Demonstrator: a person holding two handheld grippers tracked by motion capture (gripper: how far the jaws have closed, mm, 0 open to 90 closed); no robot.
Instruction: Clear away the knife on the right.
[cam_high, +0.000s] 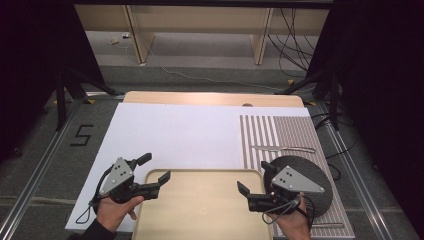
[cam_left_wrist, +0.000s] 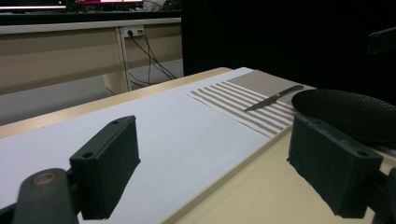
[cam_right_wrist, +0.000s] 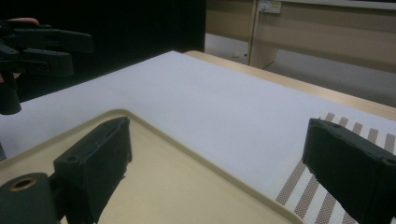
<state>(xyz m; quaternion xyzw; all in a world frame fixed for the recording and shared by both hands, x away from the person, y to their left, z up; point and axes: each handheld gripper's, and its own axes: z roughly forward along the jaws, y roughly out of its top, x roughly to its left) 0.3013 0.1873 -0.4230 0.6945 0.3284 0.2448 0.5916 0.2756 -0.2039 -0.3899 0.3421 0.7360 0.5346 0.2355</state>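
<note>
A beige tray (cam_high: 200, 210) lies at the near edge of the table, with nothing on it. My left gripper (cam_high: 154, 168) is open over the tray's far left corner, one jaw above the white sheet (cam_high: 175, 135) and one above the tray rim. My right gripper (cam_high: 255, 178) is open over the tray's right edge, beside a black round plate (cam_high: 312, 172). A knife (cam_high: 282, 148) lies on the striped placemat (cam_high: 280, 130) beyond the plate. In the left gripper view the jaws (cam_left_wrist: 219, 172) are wide apart and empty, with the knife (cam_left_wrist: 273, 98) and plate (cam_left_wrist: 350, 112) ahead. The right gripper view shows its jaws (cam_right_wrist: 222, 168) just as wide and empty over the tray (cam_right_wrist: 187, 186).
The white sheet covers most of a wooden tabletop (cam_high: 215, 98). Black stands and cables flank the table on a grey floor, and wooden furniture legs (cam_high: 137, 35) stand beyond it. The left gripper (cam_right_wrist: 77, 52) appears far off in the right gripper view.
</note>
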